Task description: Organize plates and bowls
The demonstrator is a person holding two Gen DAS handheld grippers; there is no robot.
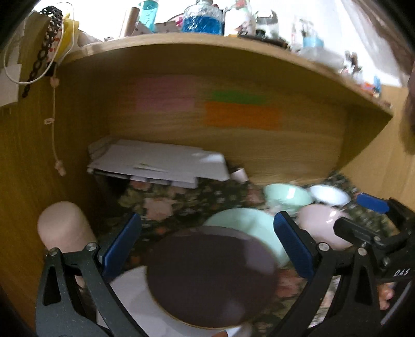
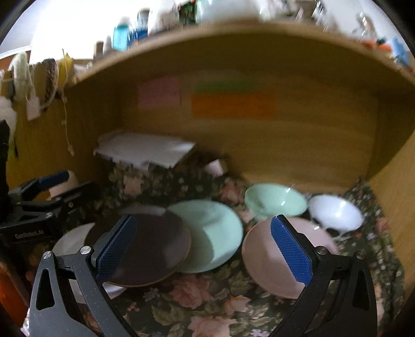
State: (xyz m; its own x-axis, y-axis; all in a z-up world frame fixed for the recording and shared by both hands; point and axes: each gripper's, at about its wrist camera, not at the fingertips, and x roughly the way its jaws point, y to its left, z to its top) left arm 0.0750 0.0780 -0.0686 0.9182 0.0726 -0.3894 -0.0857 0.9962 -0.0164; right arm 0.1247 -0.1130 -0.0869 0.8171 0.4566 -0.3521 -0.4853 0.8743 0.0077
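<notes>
A dark brown plate (image 2: 145, 248) lies overlapping a white plate (image 2: 70, 243) and a mint green plate (image 2: 215, 233) on the floral cloth. A pink bowl (image 2: 262, 261), a mint bowl (image 2: 275, 199) and a white bowl (image 2: 334, 211) stand to the right. My right gripper (image 2: 202, 248) is open and empty above the plates, its right pad over the pink bowl. My left gripper (image 1: 207, 248) is open and empty above the brown plate (image 1: 207, 274). The mint plate (image 1: 246, 228), white plate (image 1: 129, 293), pink bowl (image 1: 321, 223), mint bowl (image 1: 288, 194) and white bowl (image 1: 329, 194) show there too.
A wooden alcove with sticky notes (image 2: 230, 103) on its back wall encloses the scene. A stack of white papers (image 1: 160, 163) lies at the back left. A pale cylinder (image 1: 62, 225) stands at the left. A cluttered shelf (image 1: 202, 18) runs overhead.
</notes>
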